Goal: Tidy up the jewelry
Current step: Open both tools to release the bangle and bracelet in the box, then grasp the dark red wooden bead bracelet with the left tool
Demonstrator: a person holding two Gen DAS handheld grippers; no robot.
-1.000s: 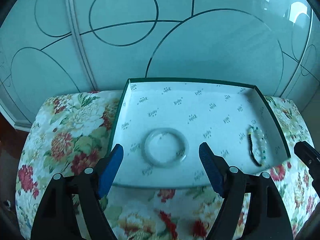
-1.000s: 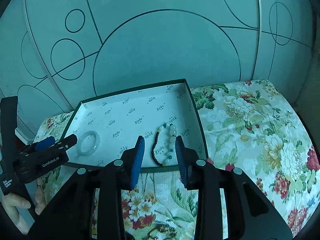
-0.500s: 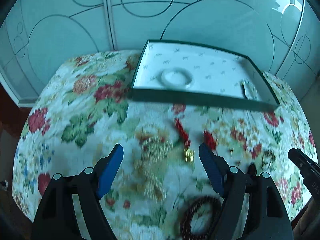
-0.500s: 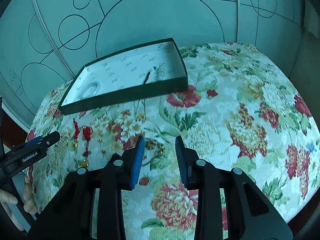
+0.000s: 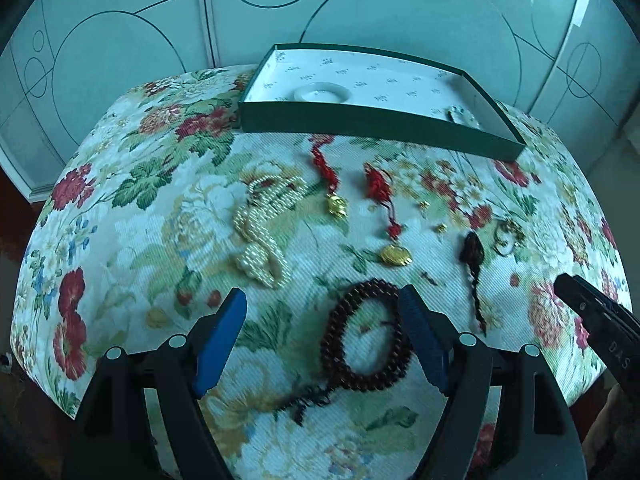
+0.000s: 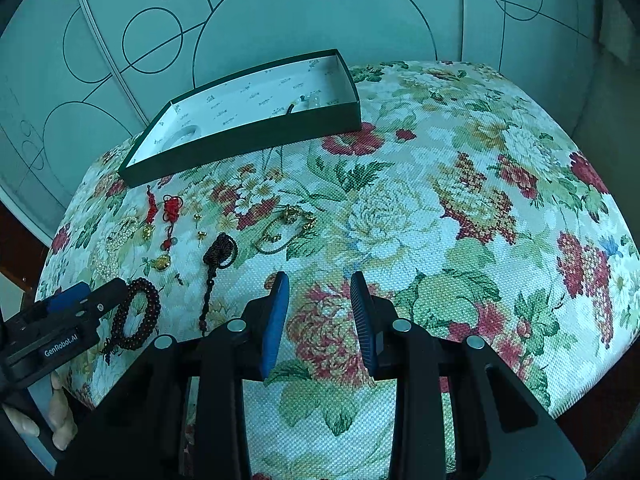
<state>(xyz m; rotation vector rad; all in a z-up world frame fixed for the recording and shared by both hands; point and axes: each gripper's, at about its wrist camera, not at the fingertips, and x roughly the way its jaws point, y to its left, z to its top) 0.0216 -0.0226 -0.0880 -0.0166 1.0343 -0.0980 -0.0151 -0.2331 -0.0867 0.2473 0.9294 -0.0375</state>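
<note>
A green box with a white lining stands at the far side of the floral cloth; it holds a pale jade bangle and a bead bracelet. The box also shows in the right wrist view. Loose on the cloth lie a pearl strand, two red-knot gold charms, a black tassel, a gold chain and a dark-red bead bracelet. My left gripper is open, low over the dark-red bracelet. My right gripper is open and empty over bare cloth.
The cloth covers a rounded table whose edges fall away at left, right and front. A glass-panelled wall with circle patterns stands just behind the box. Small gold studs lie between the charms and the tassel. My left gripper shows in the right wrist view.
Both grippers have pulled back from the box toward the table's near side. The loose jewelry has come into view, and my left gripper now hovers over the dark-red bracelet.
</note>
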